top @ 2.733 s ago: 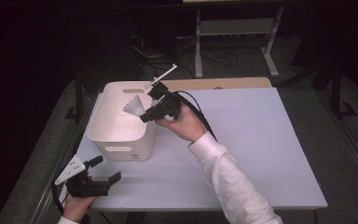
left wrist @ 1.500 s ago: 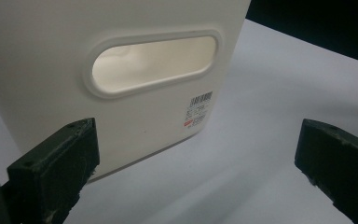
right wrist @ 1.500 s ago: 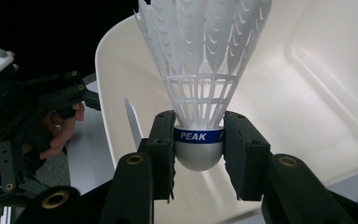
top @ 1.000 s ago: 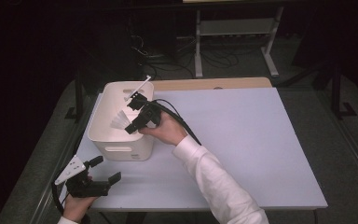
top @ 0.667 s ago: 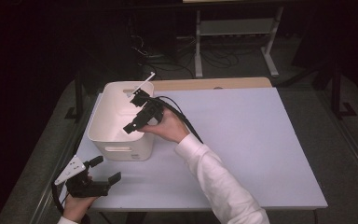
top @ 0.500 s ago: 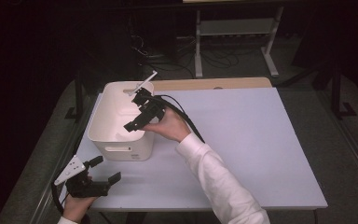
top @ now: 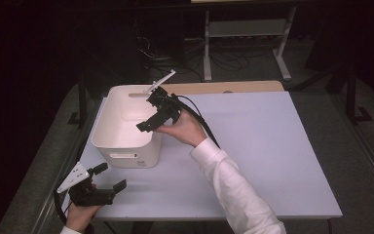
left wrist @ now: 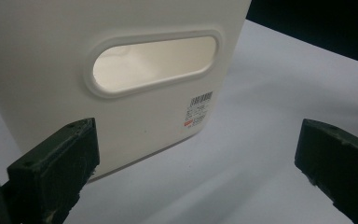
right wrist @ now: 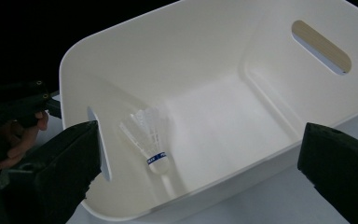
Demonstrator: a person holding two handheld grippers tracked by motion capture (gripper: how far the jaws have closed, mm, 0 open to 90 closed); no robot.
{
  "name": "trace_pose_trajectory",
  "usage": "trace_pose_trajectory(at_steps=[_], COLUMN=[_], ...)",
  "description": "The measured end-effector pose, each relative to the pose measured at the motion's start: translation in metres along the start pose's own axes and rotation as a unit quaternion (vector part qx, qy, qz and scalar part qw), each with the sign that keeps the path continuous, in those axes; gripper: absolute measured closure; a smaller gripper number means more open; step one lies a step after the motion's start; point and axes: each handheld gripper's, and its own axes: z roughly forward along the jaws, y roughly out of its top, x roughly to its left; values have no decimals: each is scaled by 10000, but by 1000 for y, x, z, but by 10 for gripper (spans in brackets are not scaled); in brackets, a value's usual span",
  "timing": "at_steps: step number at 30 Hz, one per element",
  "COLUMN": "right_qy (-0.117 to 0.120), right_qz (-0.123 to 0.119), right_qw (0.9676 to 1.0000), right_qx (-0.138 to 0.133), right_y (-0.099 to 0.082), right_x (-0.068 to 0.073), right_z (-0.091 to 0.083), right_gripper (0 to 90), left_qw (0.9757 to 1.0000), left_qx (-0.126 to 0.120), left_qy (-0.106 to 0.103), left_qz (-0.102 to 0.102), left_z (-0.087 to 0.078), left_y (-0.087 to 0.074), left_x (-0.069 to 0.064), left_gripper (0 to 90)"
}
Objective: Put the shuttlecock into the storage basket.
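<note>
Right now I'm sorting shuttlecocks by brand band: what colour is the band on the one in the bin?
Blue, around the shuttlecock's white cork; clearest in the right gripper view.

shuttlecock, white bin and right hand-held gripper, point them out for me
shuttlecock (right wrist: 150, 137), right gripper view, on its feather skirt
white bin (top: 124, 155), high view, on its near outer wall
right hand-held gripper (top: 152, 112), high view, midway between its fingertips

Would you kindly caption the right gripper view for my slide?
Open right tongs above a white plastic bin, where a white feathered shuttlecock lies on the floor.
</note>
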Motion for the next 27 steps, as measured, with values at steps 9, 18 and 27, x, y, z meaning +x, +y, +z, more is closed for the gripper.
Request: trace_pose_trajectory(at_steps=[9, 18, 27], right_qy=[-32, -58, -171], right_qz=[99, 266, 320], right_qw=[9998, 9994, 9990], right_qx=[-166, -232, -257], right_y=[-7, -20, -33], right_x=[-5, -14, -23], right_z=[-12, -25, -34], right_gripper=[0, 0, 0], left_qw=[10000, 10000, 10000], left_qx=[3, 6, 17], left_qy=[5, 22, 32], left_qz=[-31, -14, -18], left_z=[1, 1, 1], left_y=[0, 0, 0], left_x=[0, 0, 0], left_gripper=[0, 0, 0])
